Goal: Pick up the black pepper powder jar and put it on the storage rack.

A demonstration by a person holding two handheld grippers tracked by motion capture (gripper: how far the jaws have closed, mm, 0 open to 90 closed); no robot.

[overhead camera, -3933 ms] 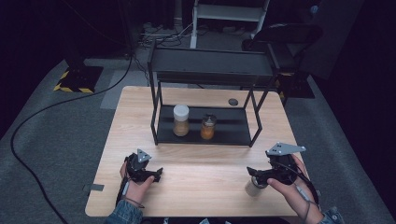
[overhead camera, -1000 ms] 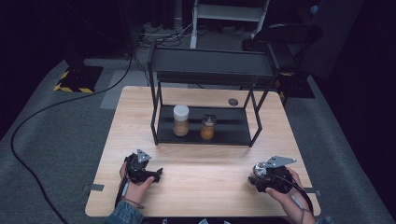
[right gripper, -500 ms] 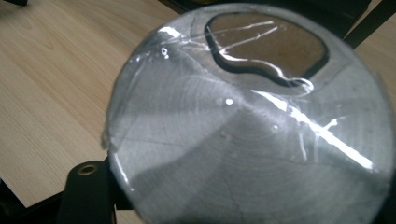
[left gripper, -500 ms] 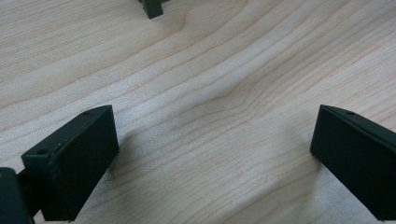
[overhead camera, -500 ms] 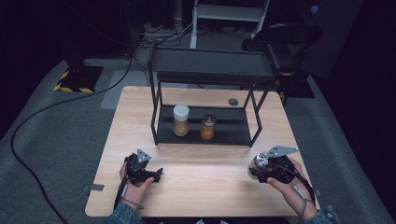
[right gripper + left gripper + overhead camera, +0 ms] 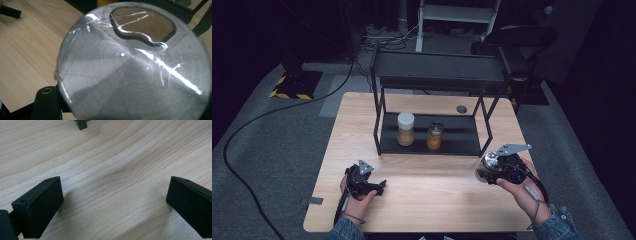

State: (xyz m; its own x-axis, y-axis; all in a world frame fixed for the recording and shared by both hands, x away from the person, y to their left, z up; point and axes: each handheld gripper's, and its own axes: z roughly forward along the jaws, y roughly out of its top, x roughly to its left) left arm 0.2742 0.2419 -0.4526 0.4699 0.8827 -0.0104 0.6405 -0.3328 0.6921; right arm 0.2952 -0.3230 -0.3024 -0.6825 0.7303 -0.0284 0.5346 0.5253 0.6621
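My right gripper [image 6: 486, 171] is shut on a round clear jar [image 6: 488, 161] and holds it above the table's right front, just off the rack's right front leg. The right gripper view looks straight at the jar's glassy round face [image 6: 130, 70], with one of the black fingers [image 6: 47, 103] against its lower left edge. My left gripper [image 6: 379, 187] rests on the wooden table [image 6: 432, 200] at the front left. Its jaws [image 6: 115, 202] stand open with bare wood between them.
A black two-level rack [image 6: 437, 70] stands at the middle of the table. Its low shelf carries a white-lidded jar [image 6: 405, 128] and a smaller amber jar [image 6: 435, 136]. A small dark disc [image 6: 461, 109] lies behind the rack. Chairs and cables lie beyond.
My right hand has lifted the jar off the table and carried it a little up and toward the rack. The left hand has stayed where it was.
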